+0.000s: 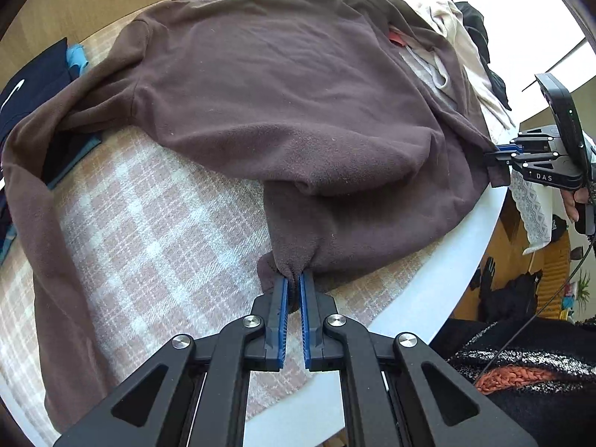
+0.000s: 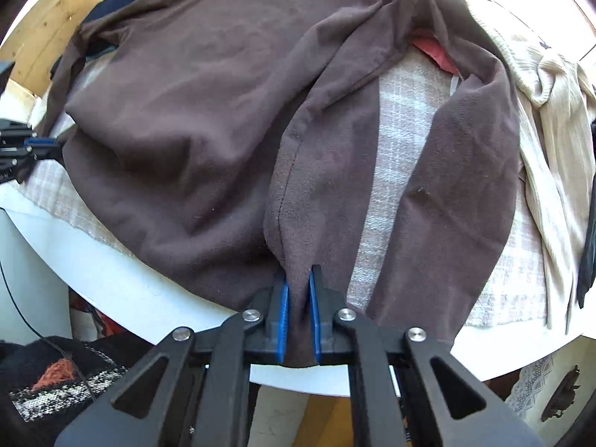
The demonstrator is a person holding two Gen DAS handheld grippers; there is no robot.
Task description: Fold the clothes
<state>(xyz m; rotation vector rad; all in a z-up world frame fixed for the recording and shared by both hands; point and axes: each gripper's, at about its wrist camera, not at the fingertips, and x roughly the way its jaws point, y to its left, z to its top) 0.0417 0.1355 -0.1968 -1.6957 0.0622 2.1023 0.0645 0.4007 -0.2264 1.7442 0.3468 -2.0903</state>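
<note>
Both grippers are clamping the brown fleece top (image 1: 283, 85), which is lying spread over the checked cloth (image 1: 149, 231) on the white table (image 1: 439, 272), w/ its bottom hem at the near edge by the person. The left gripper (image 1: 293, 279) is holding its blue pads nearly together on a bunched bit of hem, fabric puckering right at the tips. The right gripper (image 2: 298, 283) is doing the same further along the hem, a strip of fleece running down between its pads and hanging out below them. Prob. reason for two pinches on the same edge: taking the hem at two spread points is giving control of the whole bottom edge, so it can be lifted and carried as one line instead of dragging a corner. In the left wrist view the right gripper (image 1: 501, 152) is showing at the far right, biting the garment's edge where it is overhanging the table rim. The top's long axis is running from the near hem away toward the far side, neck end pointing away from the person, sleeves trailing out to either side, one draping down the left. Other clothes are crowding it: a cream knit (image 2: 551, 85) on the right, a navy garment (image 1: 33, 93) at the left, so space for laying the fold looks tight.
</note>
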